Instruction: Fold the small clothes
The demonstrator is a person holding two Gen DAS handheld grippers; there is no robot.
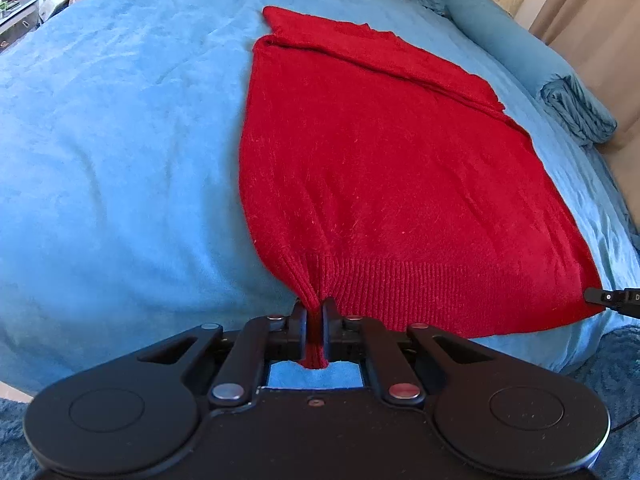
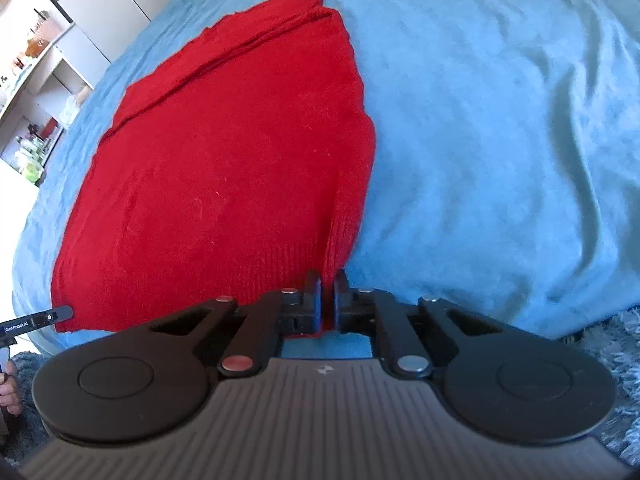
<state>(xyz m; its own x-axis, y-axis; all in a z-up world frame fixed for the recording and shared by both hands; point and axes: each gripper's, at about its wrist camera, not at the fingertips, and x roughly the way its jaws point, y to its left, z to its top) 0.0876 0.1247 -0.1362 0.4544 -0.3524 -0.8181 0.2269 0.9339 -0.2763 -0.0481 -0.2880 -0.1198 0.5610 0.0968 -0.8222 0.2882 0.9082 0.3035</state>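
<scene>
Blue plush bedding covers the bed, and the red knit sweater lies flat on it, its ribbed hem toward the near edge and its sleeves already folded across the body at 12 o'clock. Both tools are clamped on that hem: the left tool pinches a bunched corner at 6 o'clock of its view, and the right tool grips the opposite corner likewise. The main risk, as I judge it, is uneven lifting: with only 2 small pinches of stretchy knit held, 1 corner could slip free, or the hem could sag between the tools and land crooked, and the plush cover may drag the underside so the folded sleeves shift. Pulling the corners apart too hard would stretch the ribbing. The left view alone shows a folded blue blanket and pillows at 2 o'clock, plus the other tool's tip at 3 o'clock. The right view alone shows white shelving at 9 o'clock, a shaggy rug at 4 o'clock, and the person's hand at 8 o'clock.
</scene>
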